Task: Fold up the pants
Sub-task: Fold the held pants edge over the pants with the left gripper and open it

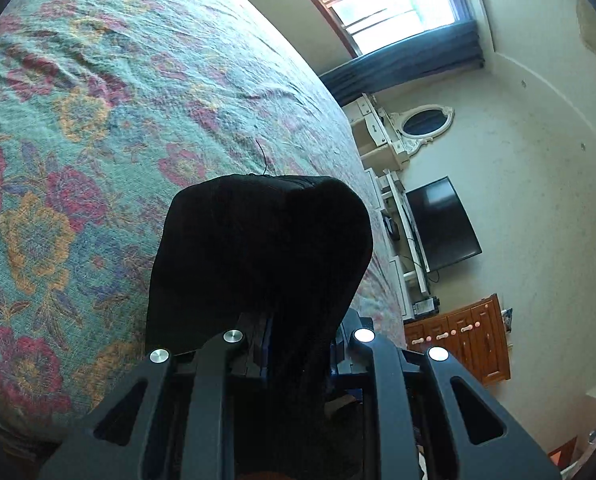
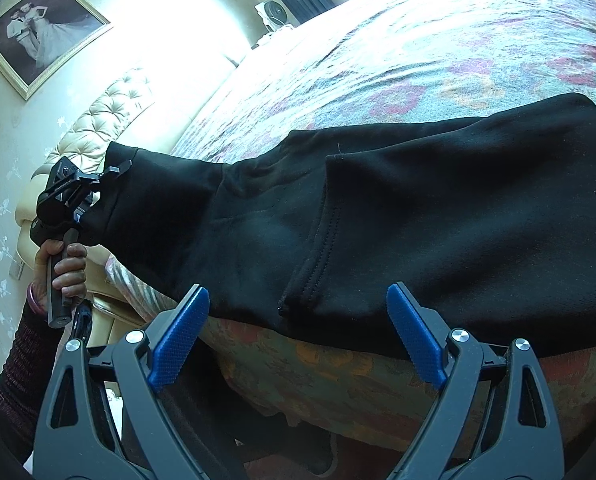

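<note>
Left gripper (image 2: 98, 196): fingers pinched on one end of the black pants (image 2: 417, 220), fabric clamped between them and raised off the bed (image 2: 417, 40). In the left wrist view, the same gripper (image 1: 298, 344) almost hidden: black cloth (image 1: 258, 248) bunched directly ahead of the fingers and draped back over them, covering the tips. Handle of the left gripper gripped by the person's left hand (image 2: 68, 276), a pink bangle at the wrist and a dark ribbed sleeve (image 2: 14, 368) below it.

Right gripper (image 2: 298, 340): blue-padded fingers (image 2: 182, 336) spread wide, nothing between them. Pants just ahead of the fingertips, not touched; near hem of the garment at the edge of the bed, straight ahead of the gap between the fingers. Bulk of the pants flat on the floral bedspread, extending ahead and to the right of the right fingers; a folded layer with a stitched seam on top, roughly ahead of the centre gap. Raised end stretched away to the left, beyond the left-hand finger.

Beyond the left fingers: open floral bedspread (image 1: 98, 120), a window (image 1: 377, 0) with blue curtain and a dark television (image 1: 441, 224) against the wall at right.

Beyond the right fingers, upper left: a tufted headboard (image 2: 106, 120) and a framed picture (image 2: 42, 32).
</note>
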The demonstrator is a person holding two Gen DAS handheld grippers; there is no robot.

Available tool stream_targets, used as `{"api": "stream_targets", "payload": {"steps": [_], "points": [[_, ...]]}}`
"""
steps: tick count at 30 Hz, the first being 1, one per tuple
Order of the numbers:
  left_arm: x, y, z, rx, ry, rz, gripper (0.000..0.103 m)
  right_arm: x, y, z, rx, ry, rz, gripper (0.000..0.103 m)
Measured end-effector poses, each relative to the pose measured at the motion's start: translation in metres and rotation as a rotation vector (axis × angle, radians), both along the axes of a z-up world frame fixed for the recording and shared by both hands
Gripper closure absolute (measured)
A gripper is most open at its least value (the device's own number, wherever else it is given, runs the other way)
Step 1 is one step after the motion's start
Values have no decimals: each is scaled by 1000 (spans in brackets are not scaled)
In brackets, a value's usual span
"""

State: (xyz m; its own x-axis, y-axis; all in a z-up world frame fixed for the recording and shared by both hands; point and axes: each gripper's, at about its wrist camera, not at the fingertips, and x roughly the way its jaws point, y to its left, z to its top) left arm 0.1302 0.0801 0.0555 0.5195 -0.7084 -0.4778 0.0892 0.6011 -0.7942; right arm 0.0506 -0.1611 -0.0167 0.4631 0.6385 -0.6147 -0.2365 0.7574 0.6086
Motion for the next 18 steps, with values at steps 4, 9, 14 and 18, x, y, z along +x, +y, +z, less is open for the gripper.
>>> {"api": "stream_targets", "payload": {"steps": [4,9,14,18], "points": [[-3,-27,6,78,-11,-40,83,-4,-6,1,14,-3,-12,12],[-6,-62,12,140,-22,-88,83,-6,-13,2,28,-9,-28,12],[-5,-99,15,201,-43,-146,83,-8,-20,4,40,-14,-43,12],[-6,-127,10,267,-46,-174,85,-10,-24,4,43,-14,-54,12]]}}
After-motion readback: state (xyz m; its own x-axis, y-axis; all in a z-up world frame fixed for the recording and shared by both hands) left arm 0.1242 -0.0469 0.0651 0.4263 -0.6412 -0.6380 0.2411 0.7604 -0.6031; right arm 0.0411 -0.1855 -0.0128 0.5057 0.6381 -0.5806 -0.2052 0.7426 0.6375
